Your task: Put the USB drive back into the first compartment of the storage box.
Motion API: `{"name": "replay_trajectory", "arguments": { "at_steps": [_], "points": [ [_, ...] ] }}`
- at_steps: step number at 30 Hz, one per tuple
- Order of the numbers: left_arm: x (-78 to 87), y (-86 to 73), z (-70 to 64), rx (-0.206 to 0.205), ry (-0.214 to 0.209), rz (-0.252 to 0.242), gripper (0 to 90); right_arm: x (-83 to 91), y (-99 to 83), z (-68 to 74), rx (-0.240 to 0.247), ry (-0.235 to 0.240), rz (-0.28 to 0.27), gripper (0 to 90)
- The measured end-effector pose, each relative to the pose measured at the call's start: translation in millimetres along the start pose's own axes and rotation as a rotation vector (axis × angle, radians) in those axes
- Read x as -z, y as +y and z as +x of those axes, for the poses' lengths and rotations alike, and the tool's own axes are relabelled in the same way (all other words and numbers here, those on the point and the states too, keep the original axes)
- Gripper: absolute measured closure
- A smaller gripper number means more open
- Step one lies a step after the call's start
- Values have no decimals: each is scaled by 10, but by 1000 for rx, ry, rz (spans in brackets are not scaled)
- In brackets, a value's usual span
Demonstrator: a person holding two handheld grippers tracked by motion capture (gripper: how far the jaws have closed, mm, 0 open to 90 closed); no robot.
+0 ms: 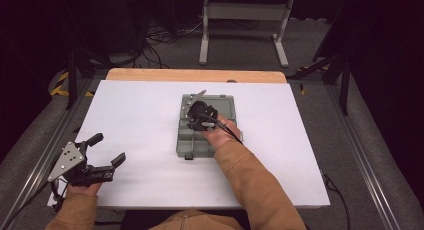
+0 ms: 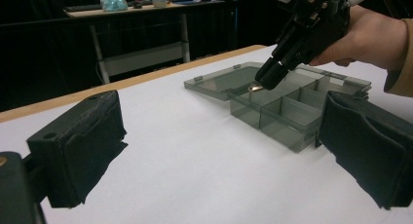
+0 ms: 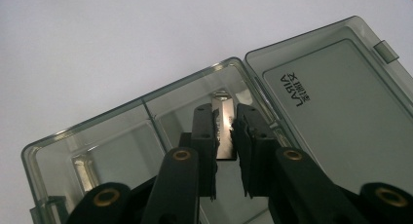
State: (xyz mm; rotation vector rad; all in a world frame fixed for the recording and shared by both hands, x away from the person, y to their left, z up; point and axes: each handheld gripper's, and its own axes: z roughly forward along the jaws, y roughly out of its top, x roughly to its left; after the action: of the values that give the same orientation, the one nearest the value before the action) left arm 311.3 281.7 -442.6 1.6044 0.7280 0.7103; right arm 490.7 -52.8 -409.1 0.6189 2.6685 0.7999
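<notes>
A smoky grey compartment box (image 1: 186, 146) lies open mid-table, its lid (image 1: 224, 103) flat on the far side. My right gripper (image 1: 193, 123) reaches down into the compartment beside the lid hinge. In the right gripper view its jaws (image 3: 225, 119) are shut on a small shiny metal strip (image 3: 224, 109) standing in that compartment. The left gripper view shows the same strip (image 2: 255, 88) at the right gripper's tip (image 2: 265, 78). My left gripper (image 1: 107, 149) rests near the table's front left corner, open, with nothing between its jaws (image 2: 219, 151).
The lid (image 3: 336, 102) carries printed lettering. Another shiny metal piece (image 3: 84, 166) sits in the neighbouring compartment. The white table sheet (image 1: 140, 115) ends at a wooden strip (image 1: 195, 75) at the back. A metal stand (image 1: 245, 12) and cables lie on the floor beyond.
</notes>
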Motion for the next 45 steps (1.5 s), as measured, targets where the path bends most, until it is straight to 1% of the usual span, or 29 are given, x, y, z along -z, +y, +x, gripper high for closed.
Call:
{"name": "replay_trajectory", "arguments": {
  "at_steps": [9, 26, 36, 42, 45],
  "points": [
    [1, 0, 2, 0, 1, -2, 39, -63, 10, 9, 0, 1, 10, 791],
    [1, 1, 2, -1, 0, -2, 39, -142, 31, 46, 17, 2, 27, 791],
    [2, 2, 1, -1, 1, -3, 39, -144, 38, 56, 24, 4, 25, 786],
    [3, 3, 2, -1, 0, -3, 39, -85, 50, 60, 25, 1, -7, 678],
    [0, 2, 2, 0, 0, -5, 39, -25, 49, 52, 15, 0, -29, 570]
  ]
}}
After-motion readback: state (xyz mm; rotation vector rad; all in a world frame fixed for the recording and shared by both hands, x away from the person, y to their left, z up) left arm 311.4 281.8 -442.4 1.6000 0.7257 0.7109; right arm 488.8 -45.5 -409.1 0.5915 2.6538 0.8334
